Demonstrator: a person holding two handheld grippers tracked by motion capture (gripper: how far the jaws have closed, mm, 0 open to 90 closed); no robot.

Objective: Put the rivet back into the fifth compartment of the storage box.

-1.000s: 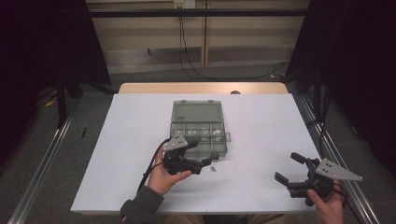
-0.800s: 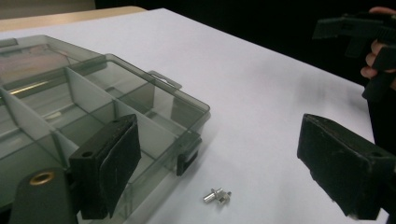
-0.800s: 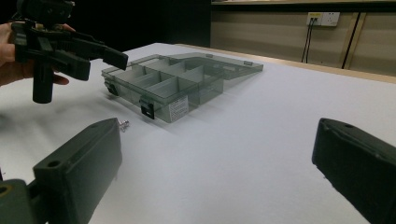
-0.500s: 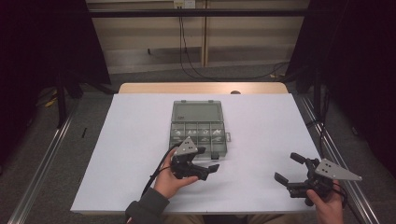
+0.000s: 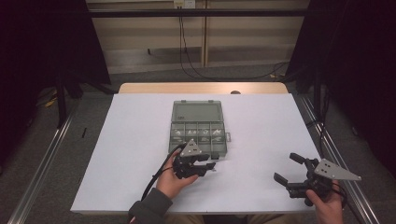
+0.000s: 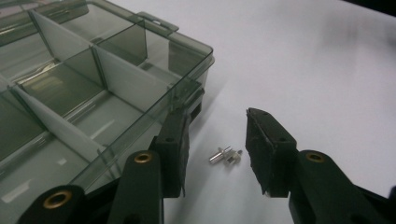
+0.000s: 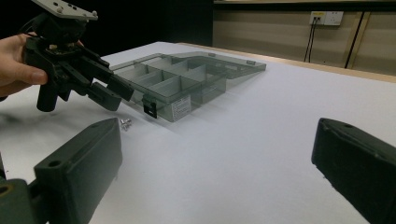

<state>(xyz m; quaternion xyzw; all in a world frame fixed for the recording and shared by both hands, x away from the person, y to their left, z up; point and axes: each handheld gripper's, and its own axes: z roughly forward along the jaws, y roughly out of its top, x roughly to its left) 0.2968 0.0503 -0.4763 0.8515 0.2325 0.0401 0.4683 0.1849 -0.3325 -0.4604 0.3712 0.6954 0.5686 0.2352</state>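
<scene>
A smoky clear compartment box (image 5: 196, 127) lies open at the middle of the white table, its lid flat behind it. Small silver screws (image 6: 225, 156) lie on the table just off the box's near right corner (image 6: 196, 88). My left gripper (image 5: 208, 167) hovers over them, open, with the screws (image 7: 125, 123) between its two jaws and untouched. In the right gripper view that left gripper (image 7: 109, 93) points down at the screws beside the box (image 7: 187, 84). My right gripper (image 5: 288, 169) rests open near the table's front right, holding nothing.
The white table (image 5: 261, 135) has free room on the left and right of the box. Several compartments (image 5: 196, 133) hold small metal parts. A wooden strip (image 5: 201, 87) edges the far side; metal rails (image 5: 42, 177) run along both sides.
My left gripper has moved right and slightly nearer, from the box's front edge to just off its near right corner above the screws. The right gripper has stayed put.
</scene>
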